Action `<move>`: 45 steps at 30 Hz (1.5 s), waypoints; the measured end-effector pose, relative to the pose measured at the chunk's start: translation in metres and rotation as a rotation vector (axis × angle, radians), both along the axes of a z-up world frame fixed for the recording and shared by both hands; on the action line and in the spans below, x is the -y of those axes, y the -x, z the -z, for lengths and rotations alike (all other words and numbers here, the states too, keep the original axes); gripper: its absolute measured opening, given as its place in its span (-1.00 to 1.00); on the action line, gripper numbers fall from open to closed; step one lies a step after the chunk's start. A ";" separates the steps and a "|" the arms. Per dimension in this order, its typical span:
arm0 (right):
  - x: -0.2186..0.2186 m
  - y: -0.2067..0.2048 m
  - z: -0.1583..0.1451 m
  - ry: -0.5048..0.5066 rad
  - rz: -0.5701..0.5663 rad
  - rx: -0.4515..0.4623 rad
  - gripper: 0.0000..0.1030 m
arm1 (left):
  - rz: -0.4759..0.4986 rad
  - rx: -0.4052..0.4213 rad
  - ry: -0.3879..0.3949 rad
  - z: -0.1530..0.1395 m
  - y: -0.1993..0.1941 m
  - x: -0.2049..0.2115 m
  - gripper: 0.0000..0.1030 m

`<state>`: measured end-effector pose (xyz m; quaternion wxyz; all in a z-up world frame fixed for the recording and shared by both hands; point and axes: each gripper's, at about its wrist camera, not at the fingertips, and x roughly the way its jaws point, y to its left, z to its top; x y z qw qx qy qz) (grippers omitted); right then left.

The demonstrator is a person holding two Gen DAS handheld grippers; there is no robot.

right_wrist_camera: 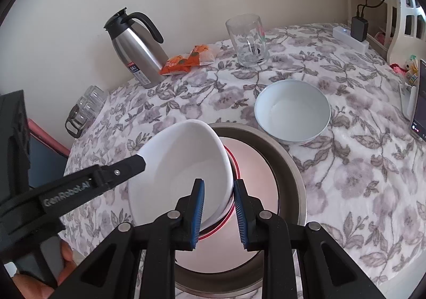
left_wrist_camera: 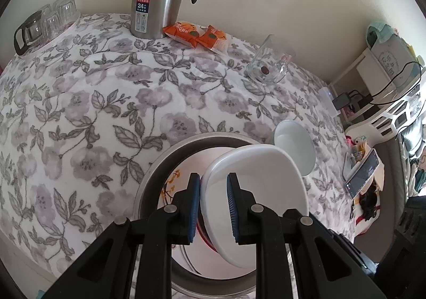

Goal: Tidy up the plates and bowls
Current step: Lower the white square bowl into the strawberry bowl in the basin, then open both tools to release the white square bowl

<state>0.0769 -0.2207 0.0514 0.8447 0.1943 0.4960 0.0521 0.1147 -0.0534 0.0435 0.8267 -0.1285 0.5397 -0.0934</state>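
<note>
At the lower middle of both wrist views, a white bowl [left_wrist_camera: 255, 192] is hanging tilted over a steel basin [left_wrist_camera: 157, 166] that is sitting on the flowered tablecloth [left_wrist_camera: 80, 112]. The left gripper [left_wrist_camera: 213, 208] is pinching the bowl's rim, its blue pads [left_wrist_camera: 193, 208] drawn narrow with the wall of the bowl between them. In the right wrist view the same gripper is reaching in from the lower left of the frame, its black finger lying on the bowl's far rim, and a hand [right_wrist_camera: 64, 267] is showing beneath it. The right gripper [right_wrist_camera: 219, 212] is straddling the near rim of the white bowl [right_wrist_camera: 183, 166], its jaws narrow; the left pad looks to be lying against the inner wall, while I cannot tell whether the right pad is touching the outside. Inside the steel basin [right_wrist_camera: 290, 179] a plate with a red rim line [right_wrist_camera: 234, 166] is lying under the bowl, and the left wrist view is showing a yellow flower print [left_wrist_camera: 173, 181] on it. A second white bowl [right_wrist_camera: 293, 115] is standing upright on the cloth, just beside the basin, toward the upper right. Farther back, near the wall, a steel thermos jug [right_wrist_camera: 135, 48], orange snack packets [right_wrist_camera: 186, 60] and a glass mug [right_wrist_camera: 247, 40] are standing, and a cluster of glasses [right_wrist_camera: 85, 110] is sitting at the left edge.
</note>
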 end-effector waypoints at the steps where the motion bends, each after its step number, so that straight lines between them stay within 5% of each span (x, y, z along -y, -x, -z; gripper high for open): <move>1: 0.001 0.000 0.001 -0.010 0.002 -0.002 -0.50 | 0.000 0.003 0.006 -0.001 0.000 0.000 -0.61; 30: 0.008 0.003 -0.007 0.004 0.022 0.026 -0.50 | -0.047 0.026 -0.008 -0.011 0.002 -0.014 -0.42; 35: 0.010 0.001 -0.004 0.018 0.028 0.012 -0.50 | -0.055 0.004 -0.011 -0.007 0.000 -0.016 -0.10; 41: 0.012 0.001 -0.006 0.042 0.041 0.023 0.03 | -0.066 -0.020 -0.023 -0.003 -0.001 -0.017 -0.01; 45: 0.012 0.001 -0.007 0.046 0.044 0.029 0.18 | -0.076 -0.007 -0.044 -0.004 -0.002 -0.019 0.48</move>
